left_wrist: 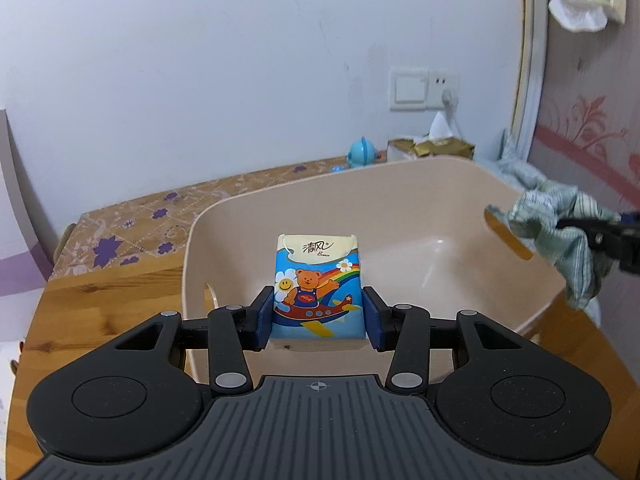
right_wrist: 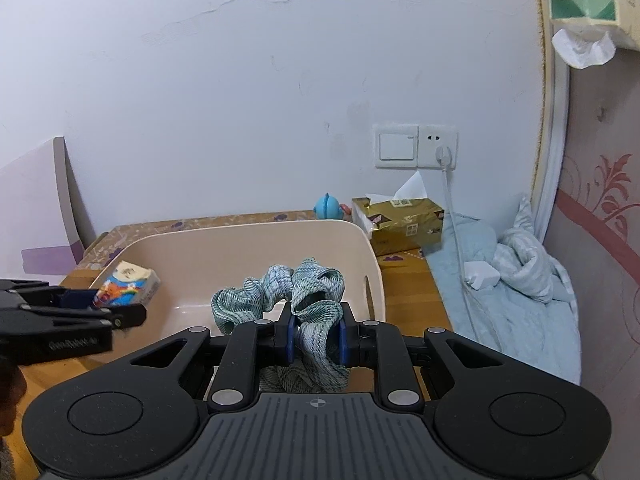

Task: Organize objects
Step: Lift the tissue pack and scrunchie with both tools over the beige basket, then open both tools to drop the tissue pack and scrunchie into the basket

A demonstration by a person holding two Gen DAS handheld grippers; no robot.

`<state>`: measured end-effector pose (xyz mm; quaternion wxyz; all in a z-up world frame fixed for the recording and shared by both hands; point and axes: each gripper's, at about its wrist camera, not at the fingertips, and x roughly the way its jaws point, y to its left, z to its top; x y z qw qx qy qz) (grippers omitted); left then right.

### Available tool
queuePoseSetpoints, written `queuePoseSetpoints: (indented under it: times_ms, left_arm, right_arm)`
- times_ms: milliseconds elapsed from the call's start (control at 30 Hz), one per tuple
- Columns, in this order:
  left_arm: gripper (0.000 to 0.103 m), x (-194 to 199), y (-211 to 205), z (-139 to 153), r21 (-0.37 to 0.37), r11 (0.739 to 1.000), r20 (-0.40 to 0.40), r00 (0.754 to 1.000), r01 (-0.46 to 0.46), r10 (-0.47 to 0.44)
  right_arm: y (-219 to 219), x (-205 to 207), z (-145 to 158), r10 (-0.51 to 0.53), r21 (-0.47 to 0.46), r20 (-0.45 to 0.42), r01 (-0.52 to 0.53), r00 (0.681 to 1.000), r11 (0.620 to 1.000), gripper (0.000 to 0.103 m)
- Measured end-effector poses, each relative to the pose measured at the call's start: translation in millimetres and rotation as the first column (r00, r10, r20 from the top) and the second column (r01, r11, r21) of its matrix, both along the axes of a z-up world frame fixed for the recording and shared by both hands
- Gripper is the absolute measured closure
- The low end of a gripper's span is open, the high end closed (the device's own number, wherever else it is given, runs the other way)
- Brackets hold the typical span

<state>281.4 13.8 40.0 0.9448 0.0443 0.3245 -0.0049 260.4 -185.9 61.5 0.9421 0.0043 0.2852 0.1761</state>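
Observation:
My left gripper [left_wrist: 318, 318] is shut on a small tissue pack [left_wrist: 318, 280] printed with a cartoon bear and rainbow, held over the near edge of a beige plastic basin [left_wrist: 400, 200]. The pack [right_wrist: 128, 284] and left gripper [right_wrist: 80, 308] also show at the left of the right wrist view. My right gripper [right_wrist: 316, 338] is shut on a crumpled green-striped cloth [right_wrist: 296, 292], held above the basin's [right_wrist: 248, 248] near right rim. In the left wrist view the cloth [left_wrist: 560, 232] hangs at the basin's right side.
The basin sits on a wooden table [left_wrist: 104, 296] with a floral cover [left_wrist: 160, 216]. Behind it stand a gold tissue box [right_wrist: 400, 220] and a blue toy [right_wrist: 328, 208]. A bed with blue bedding [right_wrist: 520, 280] lies to the right. A wall socket with cable [right_wrist: 444, 156] is on the wall.

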Motion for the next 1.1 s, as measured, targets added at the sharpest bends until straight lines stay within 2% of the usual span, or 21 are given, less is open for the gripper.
queuePoseSetpoints:
  times_ms: [100, 400, 667, 833, 900, 1033, 1100]
  left_arm:
    - [0.057, 12, -3, -9, 0.005, 1.000, -0.034, 0.999, -0.002, 0.002]
    - [0.056, 38, -6, -25, 0.068, 0.998, -0.142, 0.990, -0.017, 0.027]
    - [0.056, 53, 0, -40, 0.075, 0.997, -0.247, 0.968, -0.032, 0.050]
    - [0.055, 53, 0, -38, 0.057, 0.998, -0.268, 0.962, -0.039, 0.053]
    - [0.051, 52, -1, -37, 0.048, 0.998, -0.271, 0.962, -0.032, 0.044]
    - [0.038, 49, -5, -32, 0.027, 0.999, -0.254, 0.966, -0.029, 0.035]
    - [0.033, 46, -7, -29, 0.018, 0.999, -0.242, 0.970, -0.030, 0.034]
  right_arm:
    - [3, 17, -4, 0.031, 0.030, -0.041, -0.030, 0.999, 0.999, 0.084]
    - [28, 37, -17, 0.069, -0.033, -0.076, -0.072, 0.995, 0.997, 0.084]
    - [47, 55, -33, 0.094, -0.097, -0.144, -0.108, 0.985, 0.989, 0.084]
    - [58, 60, -43, 0.112, -0.153, -0.204, -0.145, 0.972, 0.978, 0.082]
    - [60, 60, -44, 0.114, -0.164, -0.213, -0.150, 0.971, 0.975, 0.066]
    - [61, 55, -42, 0.112, -0.176, -0.201, -0.148, 0.973, 0.973, 0.062]
    - [59, 52, -39, 0.110, -0.168, -0.184, -0.141, 0.977, 0.976, 0.052]
